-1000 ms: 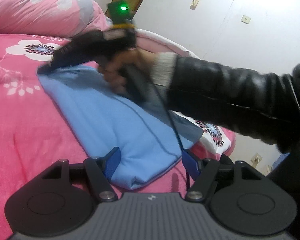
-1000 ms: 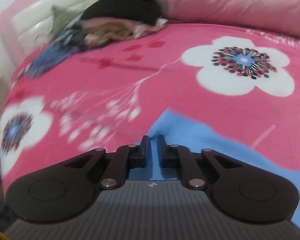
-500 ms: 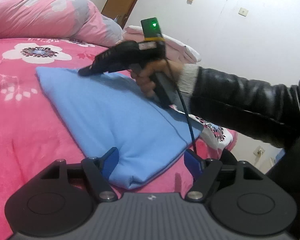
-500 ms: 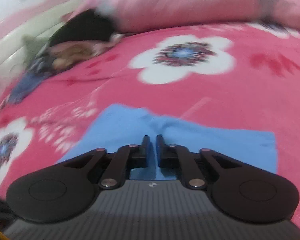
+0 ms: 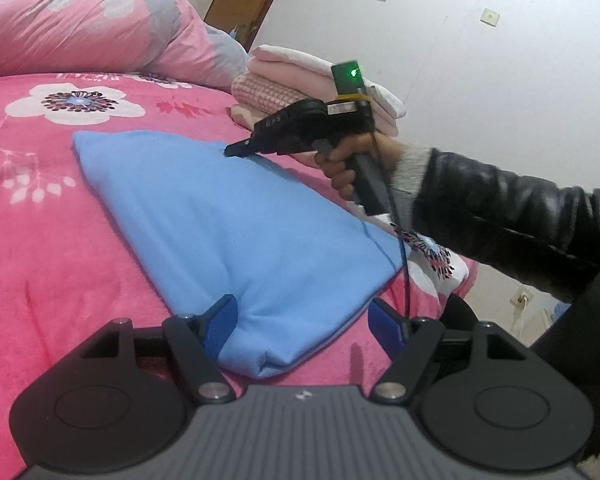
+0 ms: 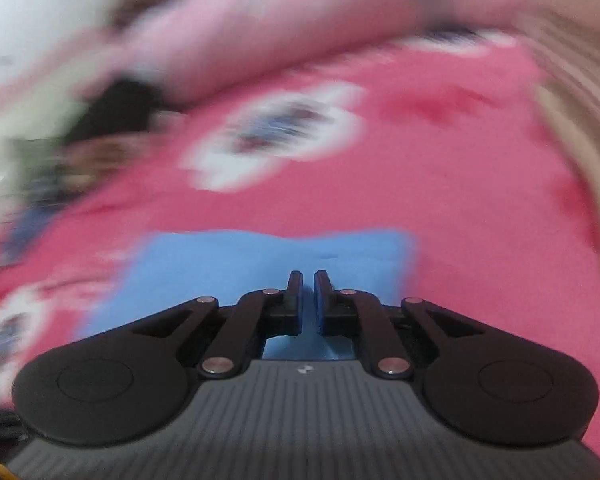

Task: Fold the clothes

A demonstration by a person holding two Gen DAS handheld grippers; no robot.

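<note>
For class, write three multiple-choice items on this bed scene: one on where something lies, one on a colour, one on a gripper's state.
1. Where is the stack of folded pink clothes?
A. beyond the blue garment, near the wall
B. on the floor
C. on the blue garment

2. What colour is the garment being folded?
A. green
B. light blue
C. black

3. How does the left gripper stand?
A. shut
B. open, jaws either side of the garment's near end
C. out of view

Answers: 1 A, it sits past the garment's far edge; 2 B, both views show blue; 3 B, fingers wide apart.

no text can be read clearly.
</note>
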